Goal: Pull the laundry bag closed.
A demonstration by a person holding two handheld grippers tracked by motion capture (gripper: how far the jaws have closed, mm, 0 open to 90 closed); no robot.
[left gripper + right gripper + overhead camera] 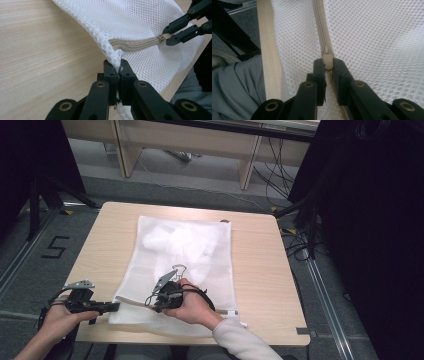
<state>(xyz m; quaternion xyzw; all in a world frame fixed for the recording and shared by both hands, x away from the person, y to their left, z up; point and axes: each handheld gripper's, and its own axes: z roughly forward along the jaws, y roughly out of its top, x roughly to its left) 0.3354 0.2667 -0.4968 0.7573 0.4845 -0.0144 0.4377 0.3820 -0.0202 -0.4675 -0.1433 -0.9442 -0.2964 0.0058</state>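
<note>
Jaws of both grippers pinch the mesh bag point(180, 255); floor reads "5" point(55, 247).

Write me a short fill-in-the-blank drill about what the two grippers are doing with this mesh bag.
1. The left gripper is clamped on the bag's ____.
2. The right gripper pinches the beige zipper ____.
3. The white mesh bag lies flat on a ____ table.
4. The zipper runs along the bag's edge ____ to the person.

Missing words: corner; pull; wooden; nearest
</note>
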